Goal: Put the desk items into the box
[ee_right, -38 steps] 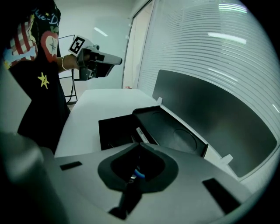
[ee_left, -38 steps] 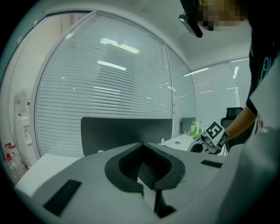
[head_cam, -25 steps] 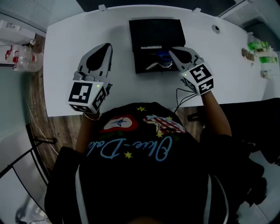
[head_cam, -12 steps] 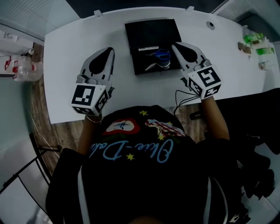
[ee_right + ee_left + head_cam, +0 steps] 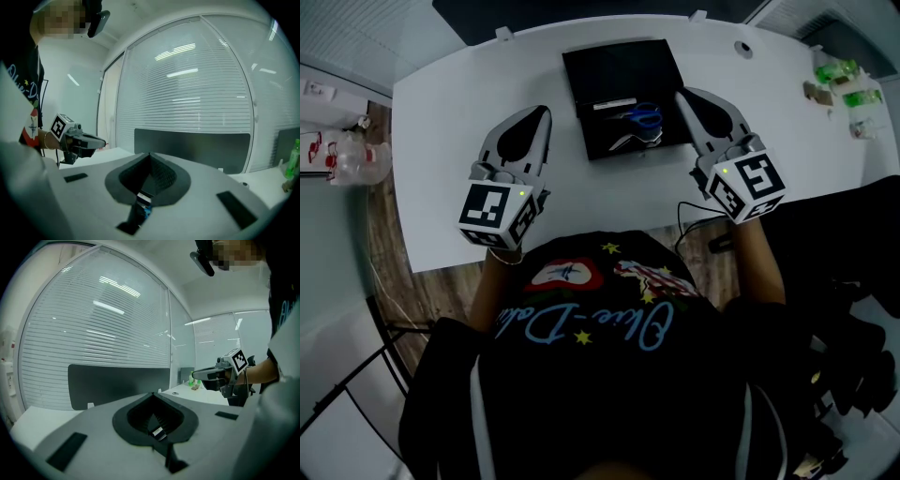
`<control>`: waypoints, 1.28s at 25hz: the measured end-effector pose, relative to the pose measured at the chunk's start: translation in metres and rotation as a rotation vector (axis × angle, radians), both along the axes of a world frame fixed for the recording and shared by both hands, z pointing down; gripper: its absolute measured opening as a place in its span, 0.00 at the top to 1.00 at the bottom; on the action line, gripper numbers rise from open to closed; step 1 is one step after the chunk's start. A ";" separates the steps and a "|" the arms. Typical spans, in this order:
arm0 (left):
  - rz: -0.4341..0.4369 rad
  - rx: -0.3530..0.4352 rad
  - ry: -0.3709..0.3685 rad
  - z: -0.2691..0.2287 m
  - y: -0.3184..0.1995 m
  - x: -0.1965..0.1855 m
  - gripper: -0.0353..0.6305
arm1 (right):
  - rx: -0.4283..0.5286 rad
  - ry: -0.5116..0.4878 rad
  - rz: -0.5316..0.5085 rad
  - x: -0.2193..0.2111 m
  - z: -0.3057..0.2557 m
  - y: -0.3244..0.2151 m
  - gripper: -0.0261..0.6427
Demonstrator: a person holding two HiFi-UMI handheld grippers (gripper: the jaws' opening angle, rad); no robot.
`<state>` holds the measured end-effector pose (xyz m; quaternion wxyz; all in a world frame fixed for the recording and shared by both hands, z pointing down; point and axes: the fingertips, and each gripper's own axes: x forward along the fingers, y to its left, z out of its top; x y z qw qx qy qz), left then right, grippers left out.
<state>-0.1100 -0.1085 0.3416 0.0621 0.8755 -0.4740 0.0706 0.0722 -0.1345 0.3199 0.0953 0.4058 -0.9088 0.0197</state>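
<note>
An open black box (image 5: 623,75) lies at the far middle of the white desk (image 5: 441,122). Inside it are blue-handled scissors (image 5: 639,115), a thin white stick-like item (image 5: 614,104) and a silvery item (image 5: 630,142). My right gripper (image 5: 682,93) is shut and empty; it hovers just off the box's right edge, pointing away from me. Its jaws meet at a point in the right gripper view (image 5: 150,153). To the left of the box my left gripper (image 5: 546,111) is held above the desk, also shut on nothing, its tips together (image 5: 152,393).
Small green items (image 5: 846,84) sit at the desk's far right corner. A round cable hole (image 5: 742,49) is behind the box. A black cable (image 5: 689,208) hangs over the near edge. A dark partition (image 5: 187,140) and blinds stand beyond the desk.
My right gripper has lifted out from over the box's right part and now sits beside its right edge. The left gripper has hardly moved.
</note>
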 end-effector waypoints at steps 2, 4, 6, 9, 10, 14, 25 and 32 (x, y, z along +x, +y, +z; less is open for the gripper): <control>0.005 -0.002 0.001 0.001 0.001 0.001 0.94 | 0.007 -0.010 0.007 -0.001 -0.005 0.003 0.95; 0.011 -0.006 0.001 0.002 0.001 0.001 0.94 | 0.012 -0.018 0.011 -0.002 -0.009 0.006 0.95; 0.016 -0.009 0.002 0.003 0.002 0.002 0.94 | 0.016 -0.025 0.015 -0.004 -0.012 0.008 0.95; 0.021 -0.010 0.002 0.003 0.002 0.003 0.94 | 0.020 -0.035 0.022 -0.005 -0.015 0.010 0.95; 0.023 -0.010 0.002 0.003 0.001 0.003 0.94 | 0.021 -0.038 0.026 -0.005 -0.016 0.010 0.95; 0.027 -0.014 0.003 0.004 0.001 0.004 0.94 | 0.021 -0.037 0.034 -0.004 -0.017 0.010 0.95; 0.036 -0.024 -0.001 0.006 0.002 0.008 0.94 | 0.009 -0.060 0.045 -0.003 -0.015 0.012 0.95; 0.035 -0.024 -0.006 0.006 0.003 0.007 0.94 | 0.008 -0.070 0.029 -0.008 -0.015 0.015 0.95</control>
